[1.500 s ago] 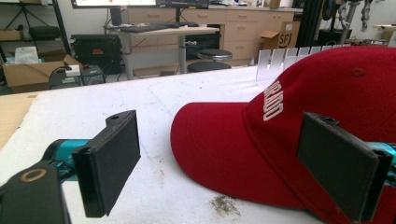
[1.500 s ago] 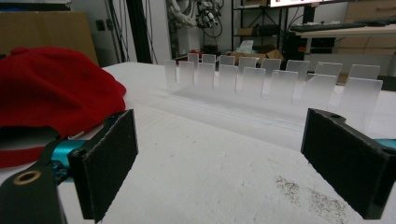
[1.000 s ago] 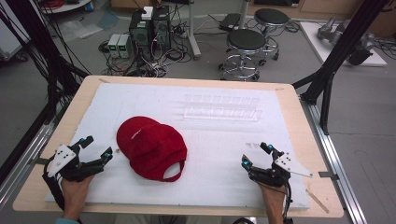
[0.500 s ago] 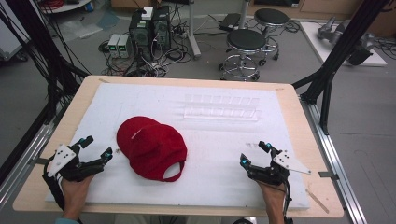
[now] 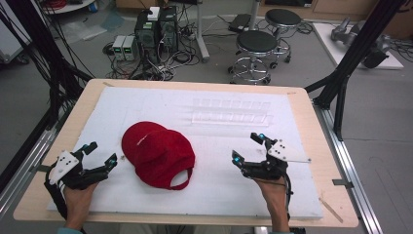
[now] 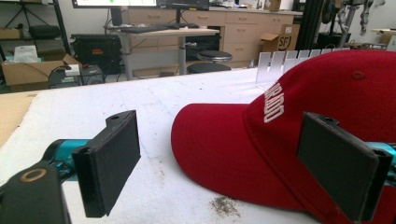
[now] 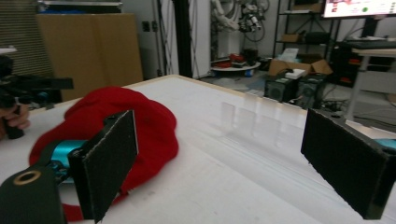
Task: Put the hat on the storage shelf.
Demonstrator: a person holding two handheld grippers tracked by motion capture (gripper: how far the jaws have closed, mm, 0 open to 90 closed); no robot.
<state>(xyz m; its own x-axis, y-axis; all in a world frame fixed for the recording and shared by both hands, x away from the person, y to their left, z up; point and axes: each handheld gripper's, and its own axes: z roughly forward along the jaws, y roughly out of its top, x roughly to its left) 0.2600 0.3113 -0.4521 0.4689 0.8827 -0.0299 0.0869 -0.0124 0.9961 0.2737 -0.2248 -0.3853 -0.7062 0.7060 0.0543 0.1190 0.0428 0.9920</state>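
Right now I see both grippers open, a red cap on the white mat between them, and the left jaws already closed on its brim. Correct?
Not quite. The left gripper is open, its jaws apart around the cap without clamping it, as the left gripper view shows. The rest holds.

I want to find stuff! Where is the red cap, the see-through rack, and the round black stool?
red cap (image 5: 163,155), high view, on the top of its crown.
see-through rack (image 5: 233,111), high view, on its middle slots.
round black stool (image 5: 256,41), high view, on its seat.
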